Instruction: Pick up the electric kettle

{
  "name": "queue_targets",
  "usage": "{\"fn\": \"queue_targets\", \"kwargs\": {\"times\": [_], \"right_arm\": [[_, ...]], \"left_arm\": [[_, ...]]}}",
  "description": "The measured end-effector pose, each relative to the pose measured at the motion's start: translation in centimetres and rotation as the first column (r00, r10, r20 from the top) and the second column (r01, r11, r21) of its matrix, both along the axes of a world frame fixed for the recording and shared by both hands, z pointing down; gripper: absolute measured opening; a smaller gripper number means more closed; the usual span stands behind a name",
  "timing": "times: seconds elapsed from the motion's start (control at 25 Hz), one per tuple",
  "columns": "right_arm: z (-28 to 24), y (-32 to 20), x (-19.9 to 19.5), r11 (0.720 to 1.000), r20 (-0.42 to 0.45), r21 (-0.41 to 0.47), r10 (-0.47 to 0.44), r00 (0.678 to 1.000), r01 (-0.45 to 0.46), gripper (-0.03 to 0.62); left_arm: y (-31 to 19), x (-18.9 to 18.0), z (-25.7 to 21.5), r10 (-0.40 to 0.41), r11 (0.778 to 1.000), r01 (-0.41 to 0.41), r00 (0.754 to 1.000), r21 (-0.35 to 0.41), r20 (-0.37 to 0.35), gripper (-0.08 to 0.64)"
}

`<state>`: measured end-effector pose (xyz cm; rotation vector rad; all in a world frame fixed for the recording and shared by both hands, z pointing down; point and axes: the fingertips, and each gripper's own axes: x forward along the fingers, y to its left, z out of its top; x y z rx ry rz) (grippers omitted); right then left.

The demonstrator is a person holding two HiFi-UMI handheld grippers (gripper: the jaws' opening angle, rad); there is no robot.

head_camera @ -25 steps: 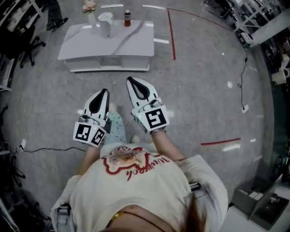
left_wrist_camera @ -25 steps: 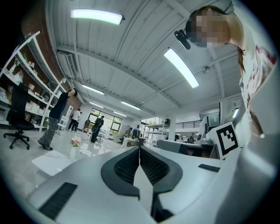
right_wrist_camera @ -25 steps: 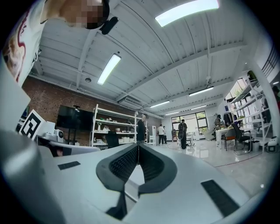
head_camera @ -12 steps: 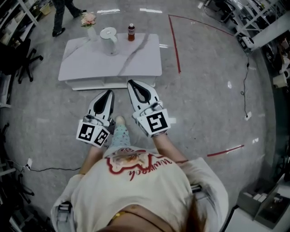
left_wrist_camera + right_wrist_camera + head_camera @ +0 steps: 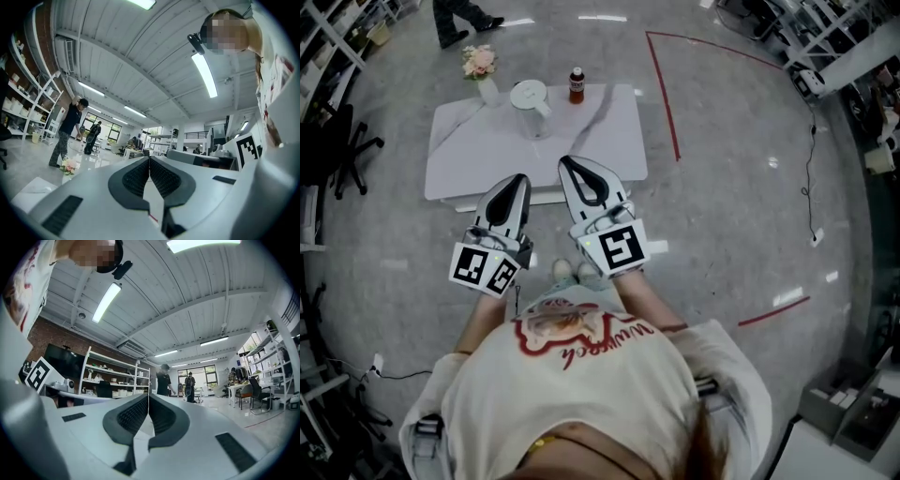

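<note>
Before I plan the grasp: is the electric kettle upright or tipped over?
Upright: the electric kettle stands on its base on the white table, round lid facing up.

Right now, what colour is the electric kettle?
The electric kettle is white; head view shows it best.

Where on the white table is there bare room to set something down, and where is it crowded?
Bare: the right half of the table, right of the kettle and nearer than the bottle; also the near left part, before the flower vase. Crowded: the far edge, where those three stand in a row.
</note>
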<state>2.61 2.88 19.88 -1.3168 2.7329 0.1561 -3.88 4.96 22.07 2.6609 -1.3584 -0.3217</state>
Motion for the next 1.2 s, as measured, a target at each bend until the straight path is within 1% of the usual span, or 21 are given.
{"fn": "queue_targets", "kwargs": {"times": [0.12, 0.2, 0.32, 0.4, 0.6, 0.76, 0.96, 1.12, 1.2], "right_arm": [[0.6, -1.9, -0.6, 1.0, 0.004, -0.022, -0.005, 1.0, 0.005, 0.015], [0.9, -2.7, -0.9, 1.0, 0.013, -0.03, -0.002, 1.0, 0.002, 0.015], [1.1, -3.9, -1.3, 1.0, 0.004, -0.023, 0.01, 1.0, -0.01, 0.015], [1.2, -4.4, -1.6, 1.0, 0.015, -0.019, 0.022, 1.0, -0.022, 0.015], [1.9, -5.2, -1.3, 0.998, 0.017, -0.038, 0.046, 0.999, -0.046, 0.015], [2.8, -7.3, -0.9, 0.997, 0.02, -0.059, 0.055, 0.998, -0.054, 0.015], [3.5, -11.9, -1.6, 0.998, 0.028, -0.05, 0.034, 0.999, -0.033, 0.015], [3.4, -17.5, -2.6, 0.999, 0.019, -0.032, 0.012, 1.0, -0.011, 0.015], [3.2, -20.9, -2.6, 1.0, 0.009, -0.027, 0.011, 1.0, -0.011, 0.015]], "left_arm": [[-1.6, -0.5, 0.2, 0.0, 1.0, 0.0, 1.0, -0.005, 0.004, 0.014], [-2.3, -0.9, 0.4, -0.002, 1.0, 0.002, 1.0, -0.012, -0.008, 0.012], [-3.5, -1.7, 0.7, -0.008, 1.0, 0.008, 1.0, -0.012, -0.022, 0.014], [-4.3, -2.2, 1.0, -0.008, 1.0, 0.008, 1.0, -0.017, -0.026, 0.014], [-5.4, -2.5, 1.7, -0.007, 0.999, 0.006, 1.0, -0.031, -0.03, 0.014], [-7.5, -2.6, 2.3, -0.015, 0.999, 0.014, 0.999, -0.042, -0.033, 0.014], [-11.8, -3.3, 2.8, -0.038, 0.999, 0.037, 0.999, -0.03, -0.027, 0.014], [-17.4, -3.9, 3.0, -0.055, 0.998, 0.055, 0.998, -0.02, -0.012, 0.014], [-20.6, -4.1, 2.5, -0.069, 0.998, 0.069, 0.997, 0.006, -0.017, 0.014]]}}
